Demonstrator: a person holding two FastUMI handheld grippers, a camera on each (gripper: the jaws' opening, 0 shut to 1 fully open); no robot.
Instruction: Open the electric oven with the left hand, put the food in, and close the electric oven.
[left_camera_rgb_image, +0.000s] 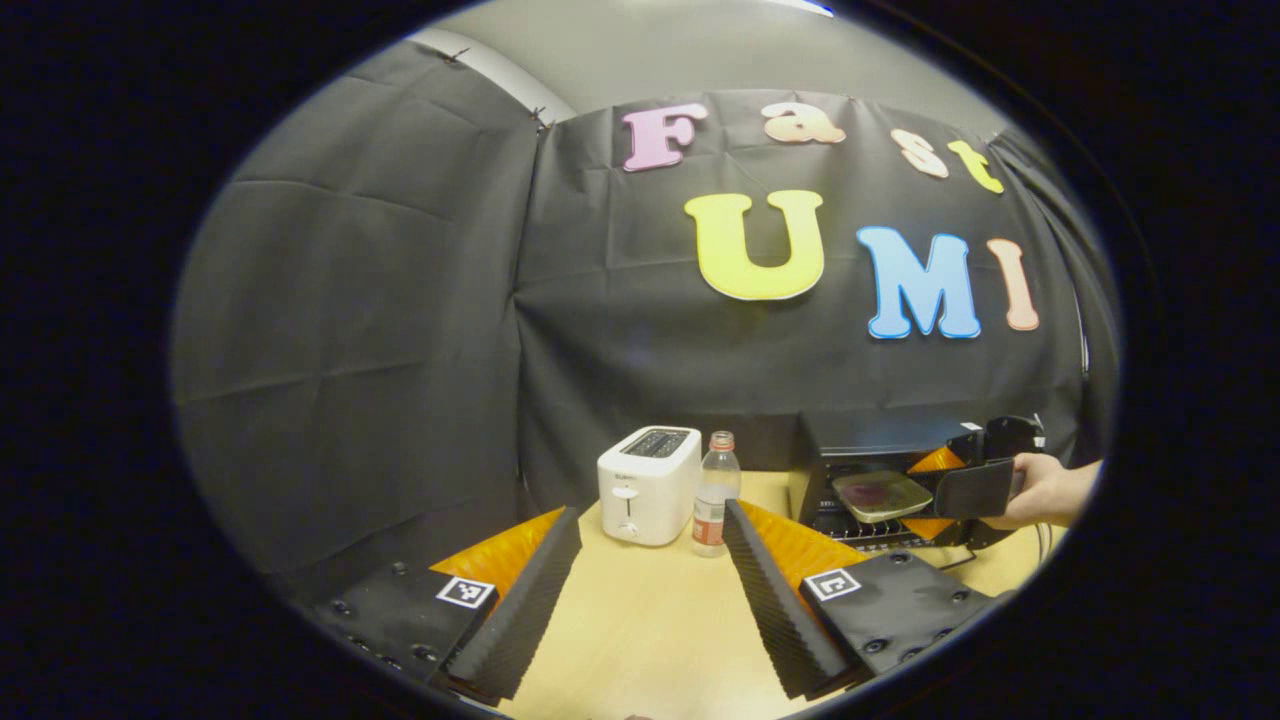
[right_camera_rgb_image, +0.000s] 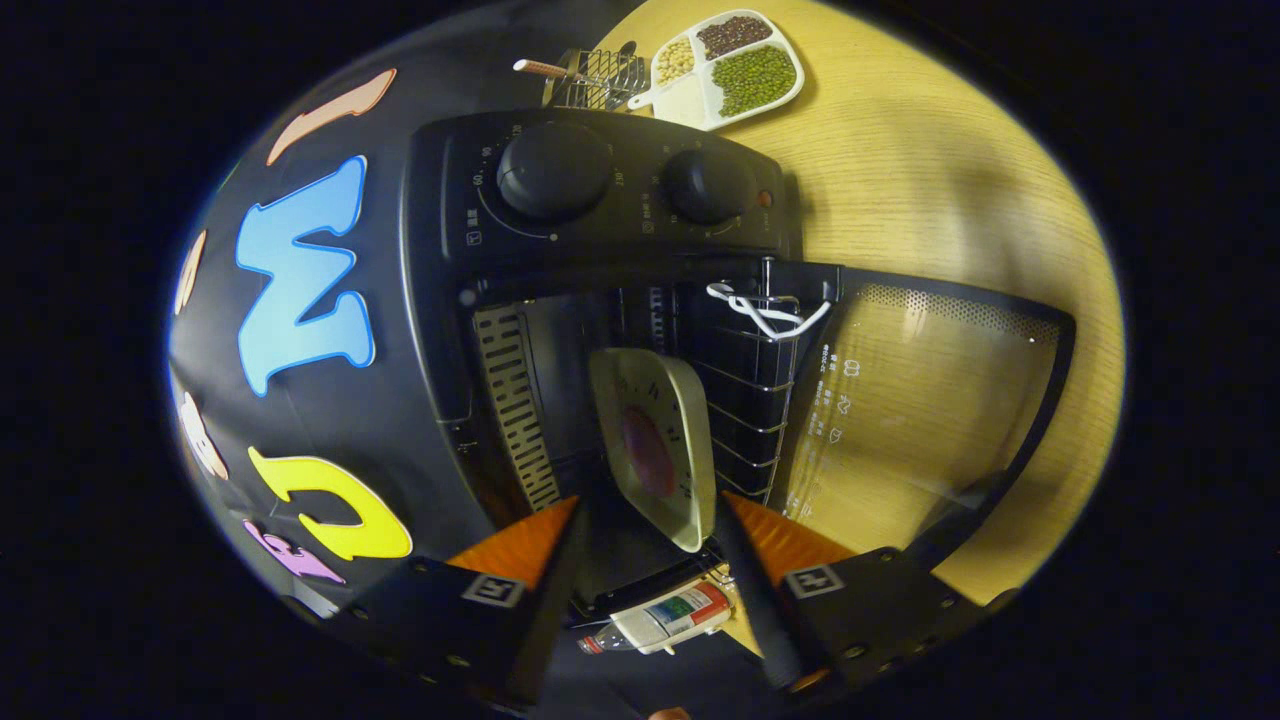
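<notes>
Jaws of the left gripper (left_camera_rgb_image: 648, 590) stand wide apart with nothing between them, held over the bench (left_camera_rgb_image: 640, 620), well left of the oven (left_camera_rgb_image: 880, 470) and apart from it. Jaws of the right gripper (right_camera_rgb_image: 640, 590) seem set around one edge of the plate (right_camera_rgb_image: 655, 440); in the right gripper view I cannot tell whether both fingers press on it. In the left gripper view the right gripper (left_camera_rgb_image: 975, 488), with a hand (left_camera_rgb_image: 1045, 490) behind it, sits at the oven's front with the plate (left_camera_rgb_image: 880, 493) at its tip.

The oven (right_camera_rgb_image: 600, 200) is open, its glass door (right_camera_rgb_image: 920, 400) folded down onto the bench in front of it. The plate carries a dark reddish piece of food (right_camera_rgb_image: 645, 440) and lies in the oven's mouth, over the wire rack (right_camera_rgb_image: 750, 400). Two knobs (right_camera_rgb_image: 555, 170) sit on the oven's control panel.

Just left of the oven stands a bottle (left_camera_rgb_image: 713, 495), and just beyond that a white toaster (left_camera_rgb_image: 648, 483). Behind the oven on its knob side lie a divided tray of beans (right_camera_rgb_image: 730, 65) and a small wire basket (right_camera_rgb_image: 595, 80).
</notes>
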